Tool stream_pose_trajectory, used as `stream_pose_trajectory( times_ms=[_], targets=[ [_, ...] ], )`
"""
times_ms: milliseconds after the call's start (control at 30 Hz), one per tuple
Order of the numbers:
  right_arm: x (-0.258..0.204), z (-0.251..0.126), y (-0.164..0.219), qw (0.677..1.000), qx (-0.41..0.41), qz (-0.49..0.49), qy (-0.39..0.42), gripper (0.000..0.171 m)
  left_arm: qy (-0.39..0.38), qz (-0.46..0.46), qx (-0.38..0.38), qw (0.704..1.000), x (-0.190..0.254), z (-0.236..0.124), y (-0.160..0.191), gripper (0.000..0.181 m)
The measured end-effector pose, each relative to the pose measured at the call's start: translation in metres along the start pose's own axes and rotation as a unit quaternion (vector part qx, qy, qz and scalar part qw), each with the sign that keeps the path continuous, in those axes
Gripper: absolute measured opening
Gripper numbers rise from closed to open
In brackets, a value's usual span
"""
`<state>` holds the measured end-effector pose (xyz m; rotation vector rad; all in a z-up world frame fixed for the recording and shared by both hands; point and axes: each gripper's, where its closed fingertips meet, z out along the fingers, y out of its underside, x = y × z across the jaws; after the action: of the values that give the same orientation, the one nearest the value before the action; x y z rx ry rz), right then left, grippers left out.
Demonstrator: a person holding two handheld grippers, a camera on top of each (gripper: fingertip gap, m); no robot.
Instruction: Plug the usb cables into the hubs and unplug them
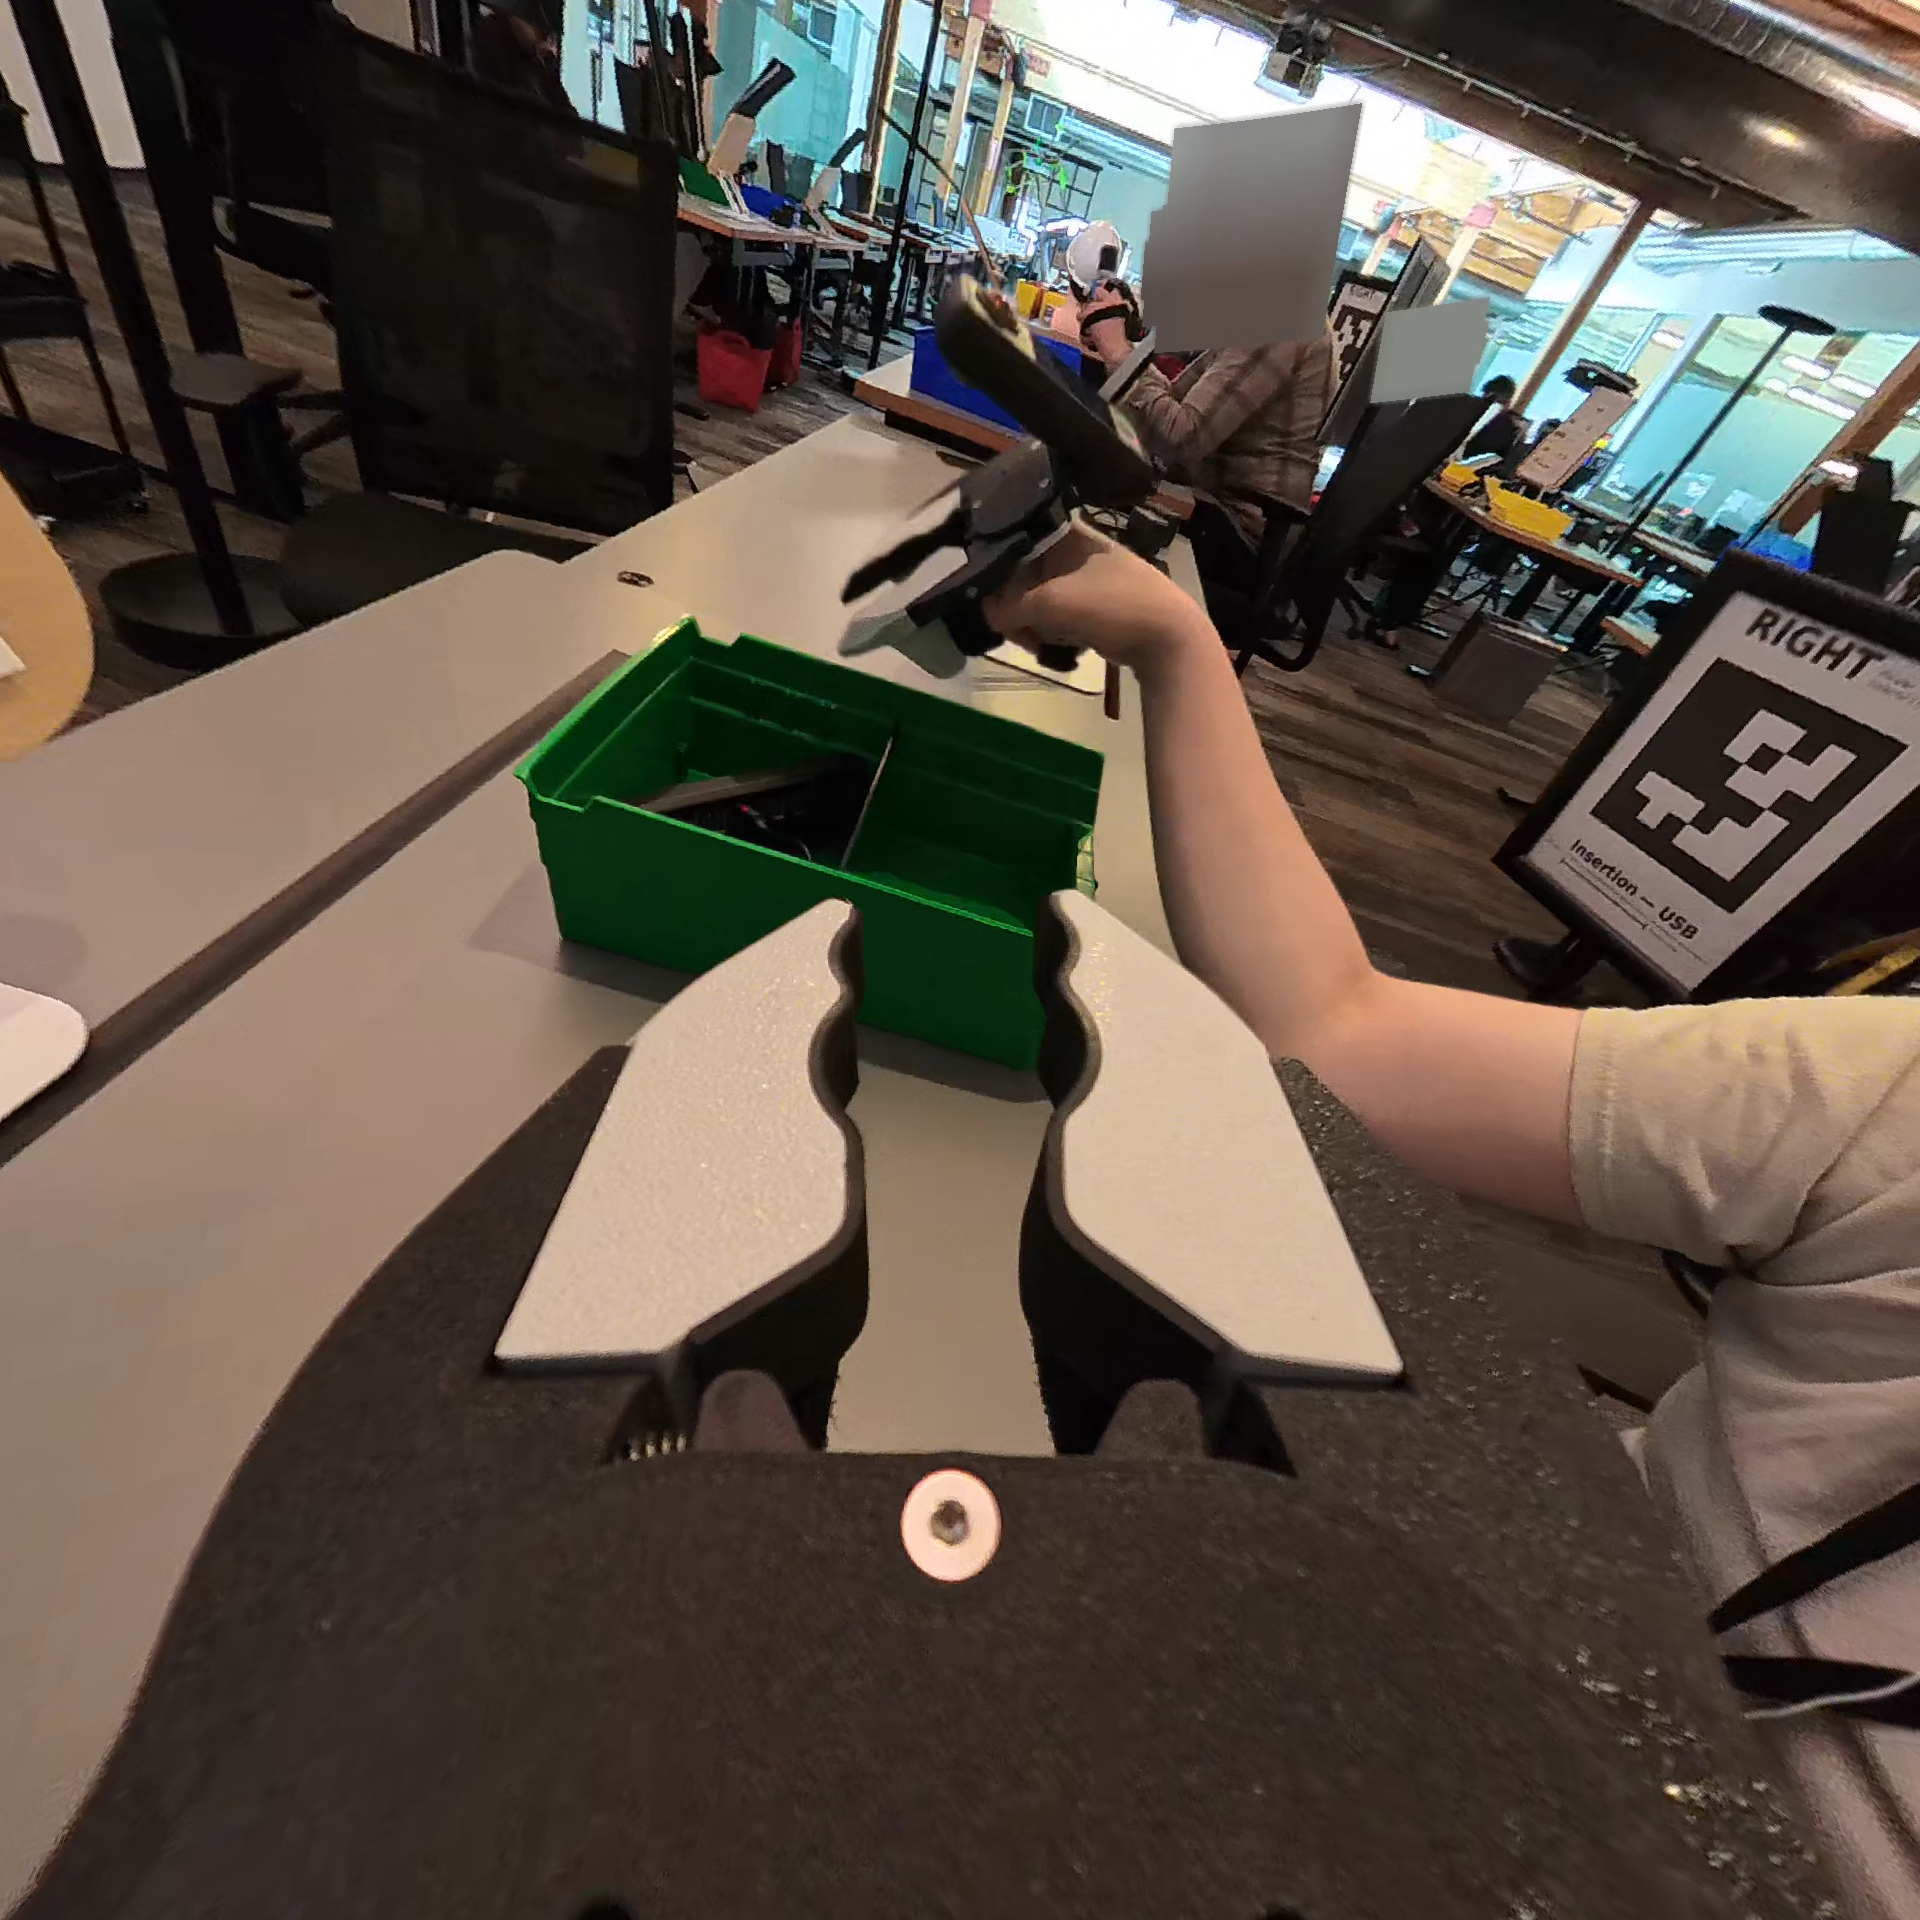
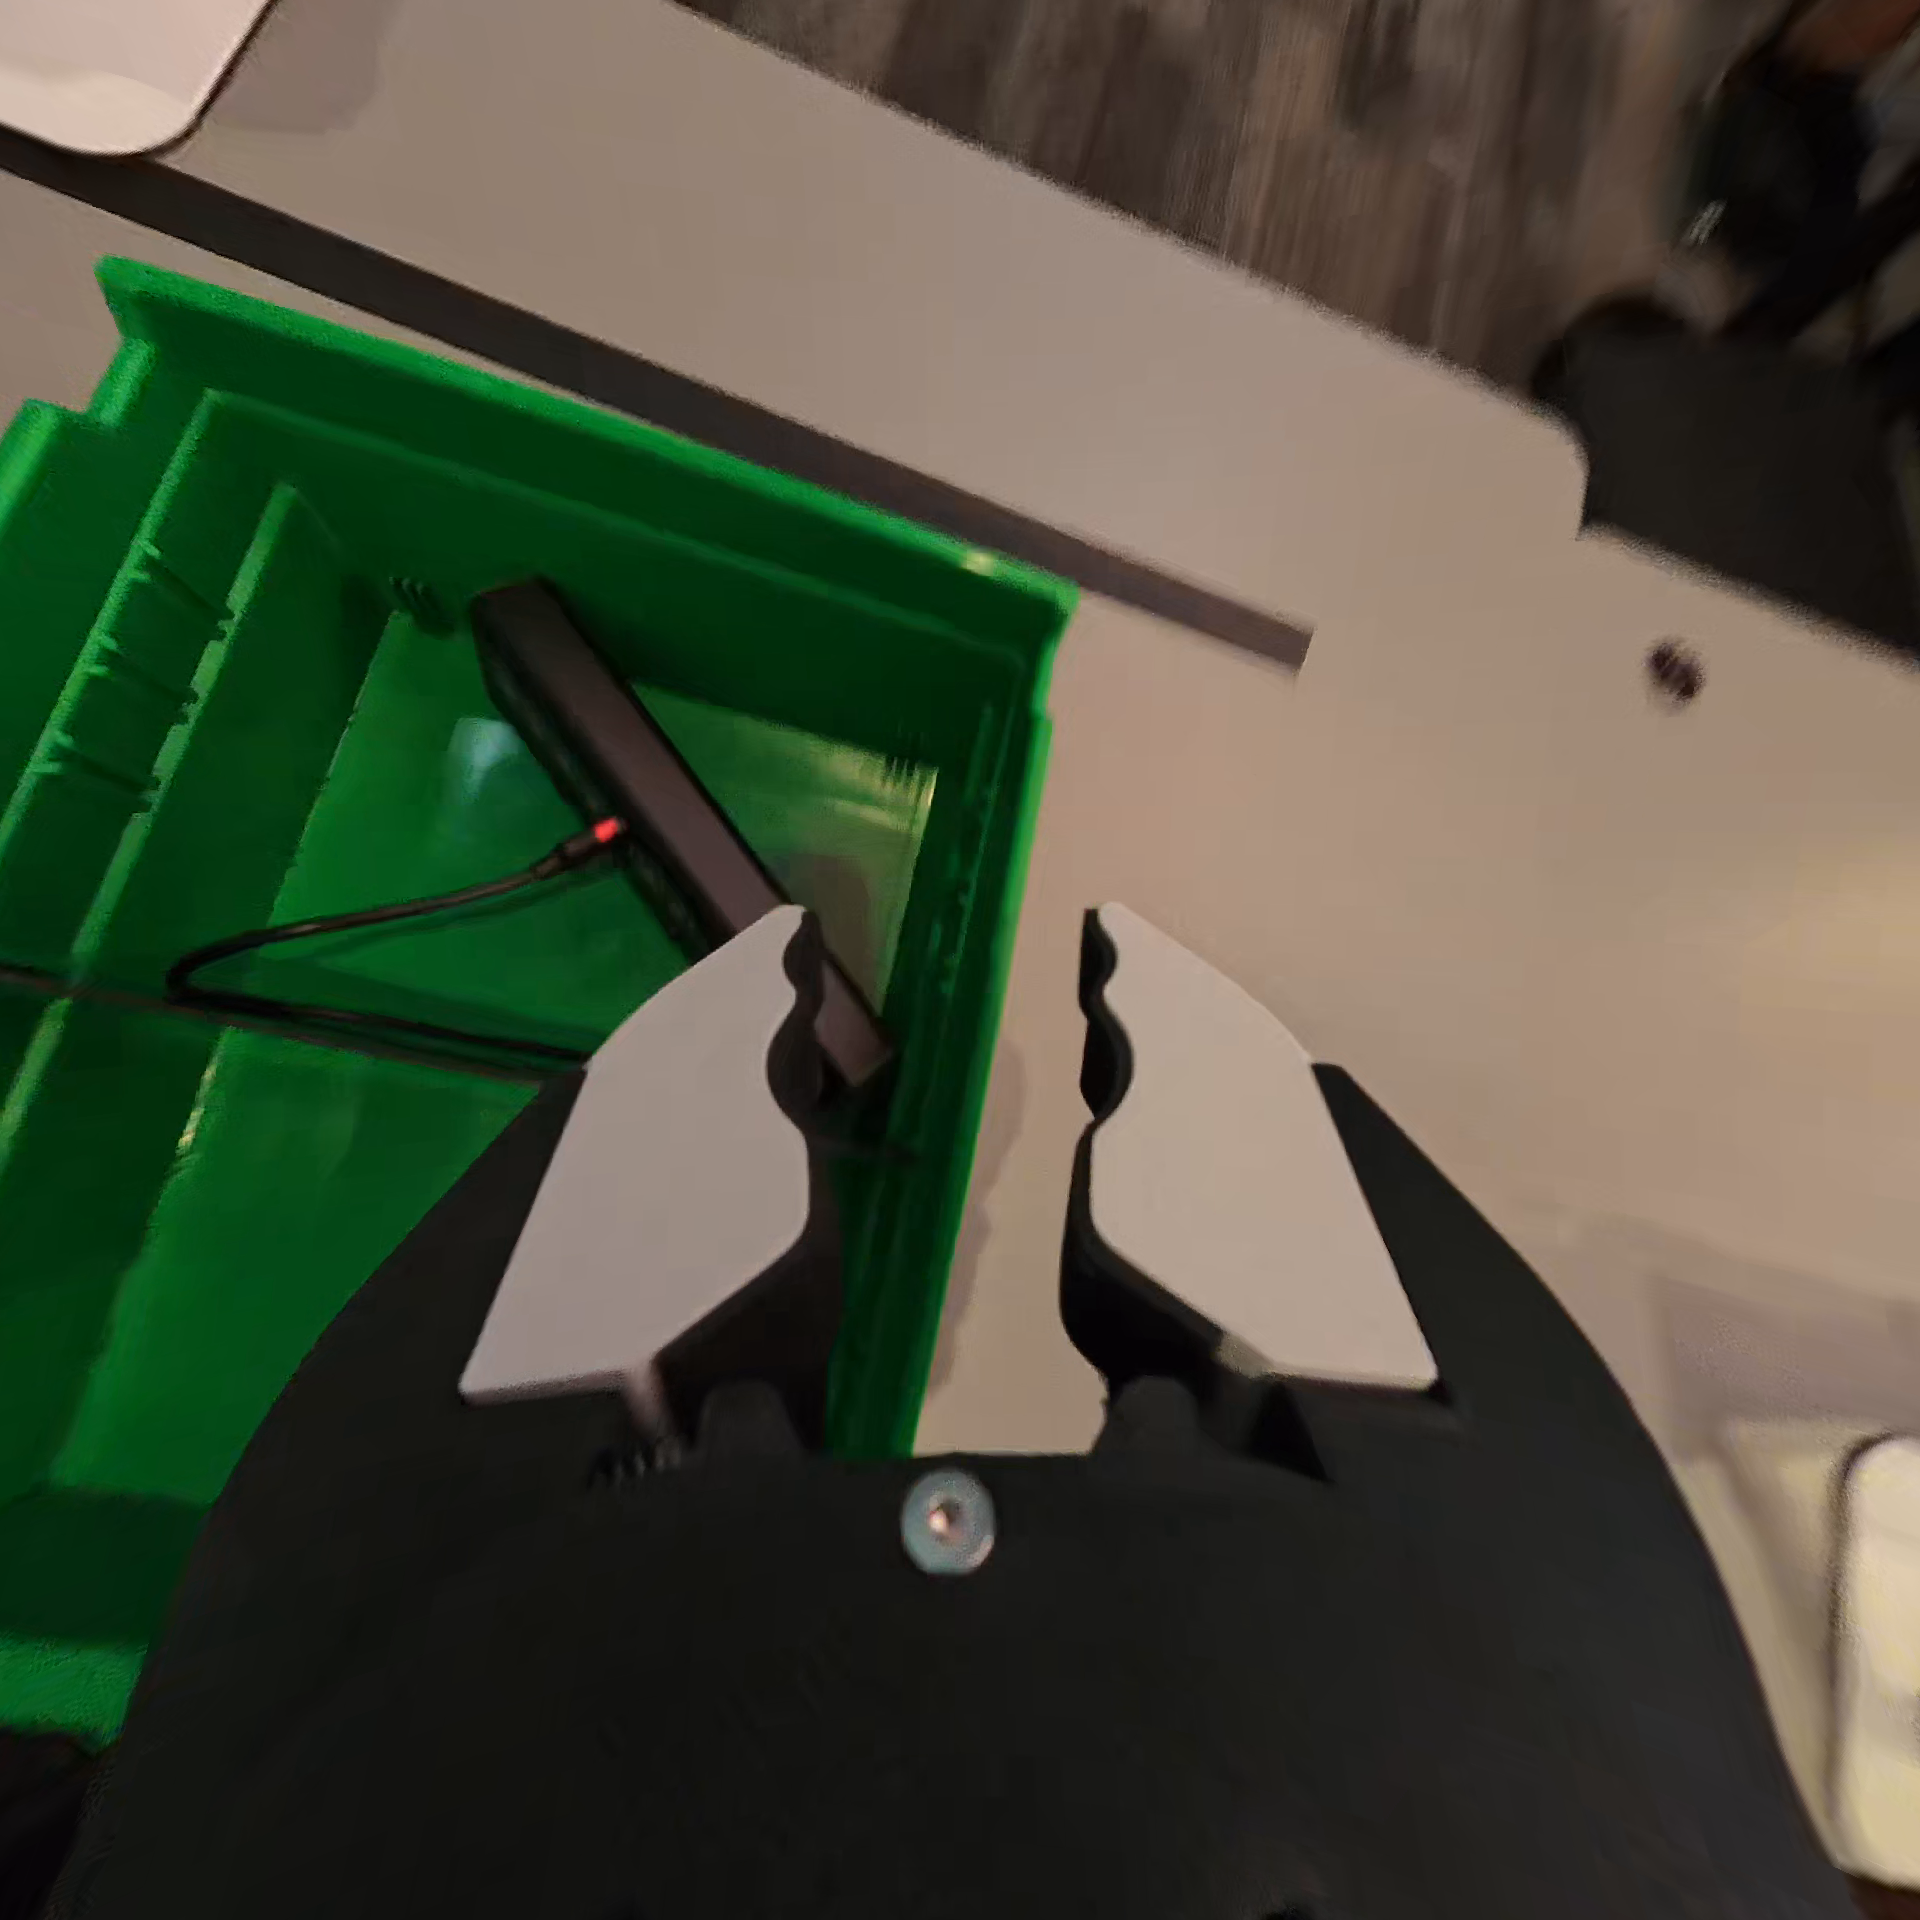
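While the left gripper hangs released low in frame, only the right gripper, released too, reveals the long black hub inside the green plastic bin.

An open-plan lab: rows of cluttered workbenches, marker sign.

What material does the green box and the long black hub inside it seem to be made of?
The green box looks like moulded plastic: uniform colour, ribbed walls, soft glossy reflections on its floor. The black hub appears to be smooth plastic or coated metal; its dull sheen leaves this open.
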<state>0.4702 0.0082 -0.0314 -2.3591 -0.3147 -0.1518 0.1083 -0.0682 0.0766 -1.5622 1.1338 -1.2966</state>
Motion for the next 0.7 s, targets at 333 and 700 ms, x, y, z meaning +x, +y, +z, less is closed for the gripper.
stream_pose_trajectory(
  times_ms=[333, 700],
  targets=[
    [-0.004, 0.04, 0.054, 0.971, -0.105, 0.181, -0.114, 0.004, -0.007, 0.03, -0.011, 0.999, 0.015, -0.005, -0.006, 0.03],
    [0.027, 0.034, 0.07, 0.957, -0.096, 0.262, -0.075, 0.005, -0.066, 0.041, -0.023, 0.997, 0.001, -0.031, -0.01, 0.03]
  ],
)
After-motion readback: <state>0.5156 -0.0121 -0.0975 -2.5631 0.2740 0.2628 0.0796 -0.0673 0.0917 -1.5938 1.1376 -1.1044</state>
